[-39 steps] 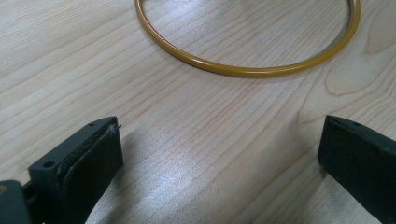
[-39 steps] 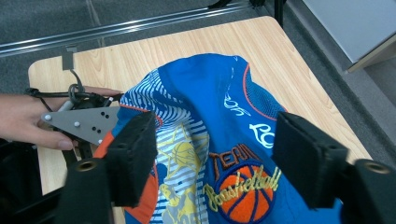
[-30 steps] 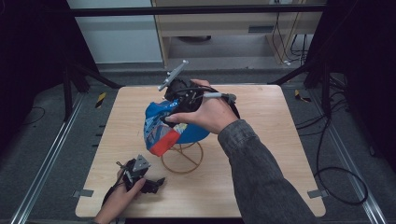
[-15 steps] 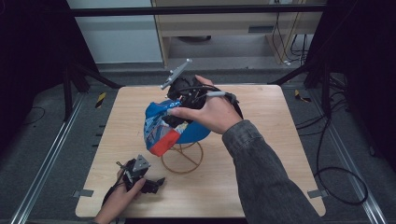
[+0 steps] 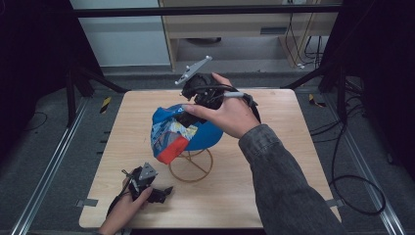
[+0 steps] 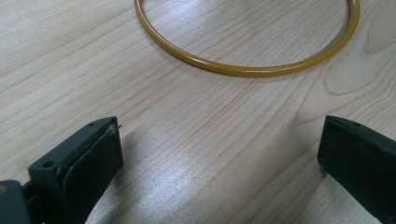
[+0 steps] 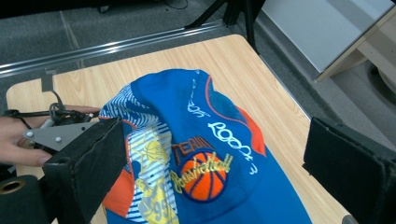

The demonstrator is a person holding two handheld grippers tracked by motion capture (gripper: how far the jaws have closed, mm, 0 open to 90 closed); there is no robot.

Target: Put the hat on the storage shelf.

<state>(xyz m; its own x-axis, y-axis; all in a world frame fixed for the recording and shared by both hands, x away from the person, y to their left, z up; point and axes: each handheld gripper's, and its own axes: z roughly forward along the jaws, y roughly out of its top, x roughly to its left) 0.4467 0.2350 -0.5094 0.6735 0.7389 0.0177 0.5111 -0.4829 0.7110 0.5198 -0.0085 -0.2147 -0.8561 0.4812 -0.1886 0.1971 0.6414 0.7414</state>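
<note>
A light wooden table [image 5: 274,196] with rounded corners stands on grey carpeted floor [image 5: 39,147]. Metal rails [image 5: 49,171] run along the floor on both sides of the table. A strip of yellow-and-black tape [image 5: 105,104] lies on the floor just off the table's far left corner. Black cables [image 5: 352,191] loop on the floor to the right. Behind the table stands a pale wooden shelf unit [image 5: 244,29].

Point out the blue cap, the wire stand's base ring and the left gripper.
blue cap [image 7: 205,158], right gripper view, on its basketball patch.
base ring [image 6: 243,70], left gripper view, on its near rim.
left gripper [image 5: 165,191], high view, between its fingertips.
</note>
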